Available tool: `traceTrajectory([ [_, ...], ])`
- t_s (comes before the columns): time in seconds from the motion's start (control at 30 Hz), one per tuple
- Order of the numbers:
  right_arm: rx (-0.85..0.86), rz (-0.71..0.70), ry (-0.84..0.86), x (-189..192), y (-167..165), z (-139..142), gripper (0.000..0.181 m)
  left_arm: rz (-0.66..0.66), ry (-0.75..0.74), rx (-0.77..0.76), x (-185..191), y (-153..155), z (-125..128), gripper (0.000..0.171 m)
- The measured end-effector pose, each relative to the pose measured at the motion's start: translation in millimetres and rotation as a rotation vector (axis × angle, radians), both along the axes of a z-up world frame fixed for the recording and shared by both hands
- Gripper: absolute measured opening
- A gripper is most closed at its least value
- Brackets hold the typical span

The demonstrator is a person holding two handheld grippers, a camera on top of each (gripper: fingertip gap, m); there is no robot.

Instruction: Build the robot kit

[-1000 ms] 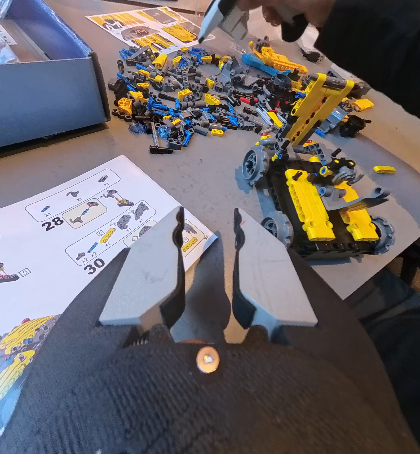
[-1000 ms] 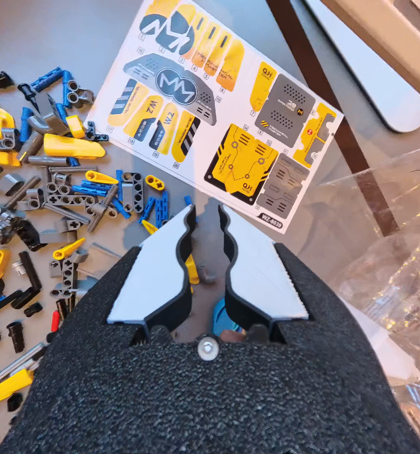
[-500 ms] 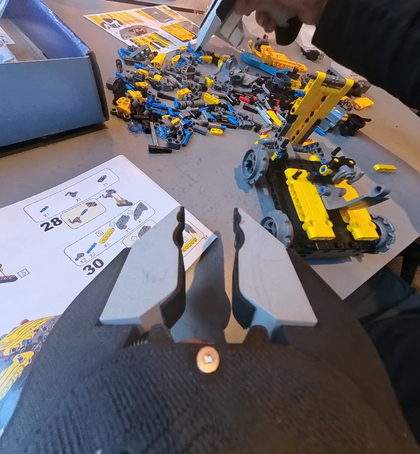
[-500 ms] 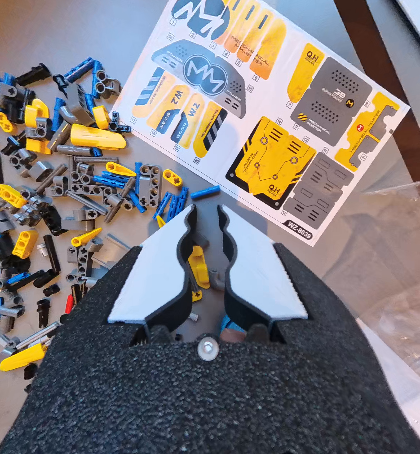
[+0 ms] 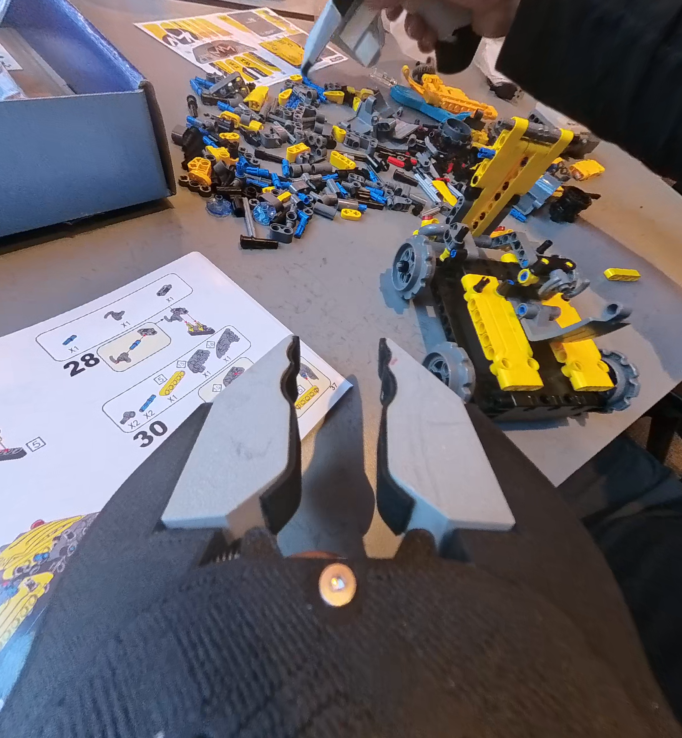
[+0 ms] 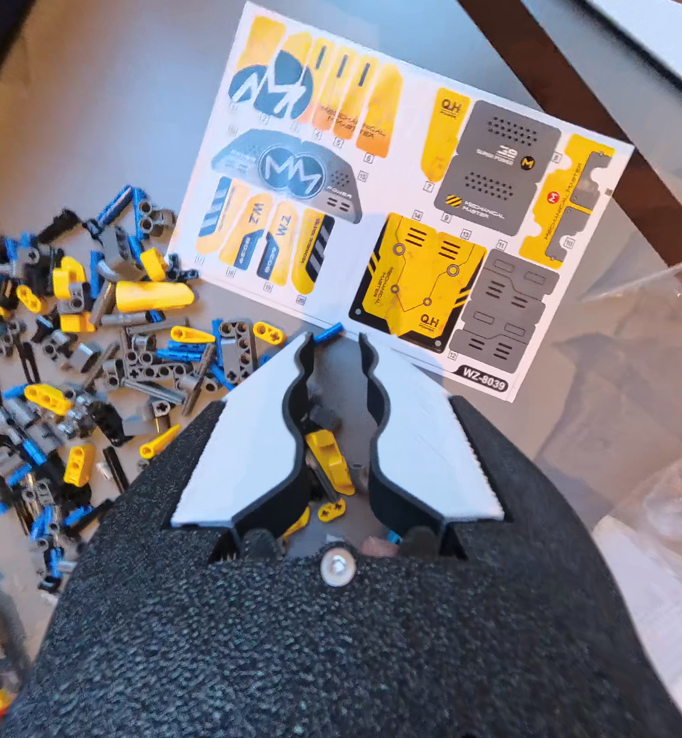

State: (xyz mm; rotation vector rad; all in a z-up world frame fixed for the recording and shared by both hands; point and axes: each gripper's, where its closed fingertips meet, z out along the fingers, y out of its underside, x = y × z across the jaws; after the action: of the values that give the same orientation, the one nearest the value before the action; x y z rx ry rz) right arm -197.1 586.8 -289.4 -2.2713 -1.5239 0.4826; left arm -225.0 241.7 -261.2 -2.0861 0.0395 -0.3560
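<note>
The right gripper (image 6: 335,343) has come down toward the far edge of the brick pile (image 6: 91,359), its tips now just beside a blue pin (image 6: 328,332) near the sticker sheet (image 6: 391,191), jaws slightly wider.

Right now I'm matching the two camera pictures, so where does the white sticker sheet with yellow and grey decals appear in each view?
Left wrist view: the white sticker sheet lies at top centre, beyond the brick pile.
Right wrist view: it fills the upper middle, just ahead of the open right gripper.
Shared landmark: the pile of small blue, grey and yellow bricks beside the sheet.
</note>
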Motion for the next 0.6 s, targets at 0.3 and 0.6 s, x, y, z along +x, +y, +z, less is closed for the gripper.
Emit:
traceTrajectory([
  [0.3, -0.002, -0.006, -0.004, -2, -6, -4, 0.008, -0.002, 0.001, 0.003, 0, 0, 1, 0.036],
  [0.6, 0.079, 0.003, 0.015, 4, -6, 9, 0.003, -0.001, 0.002, 0.004, 0, 0, 1, 0.036],
])
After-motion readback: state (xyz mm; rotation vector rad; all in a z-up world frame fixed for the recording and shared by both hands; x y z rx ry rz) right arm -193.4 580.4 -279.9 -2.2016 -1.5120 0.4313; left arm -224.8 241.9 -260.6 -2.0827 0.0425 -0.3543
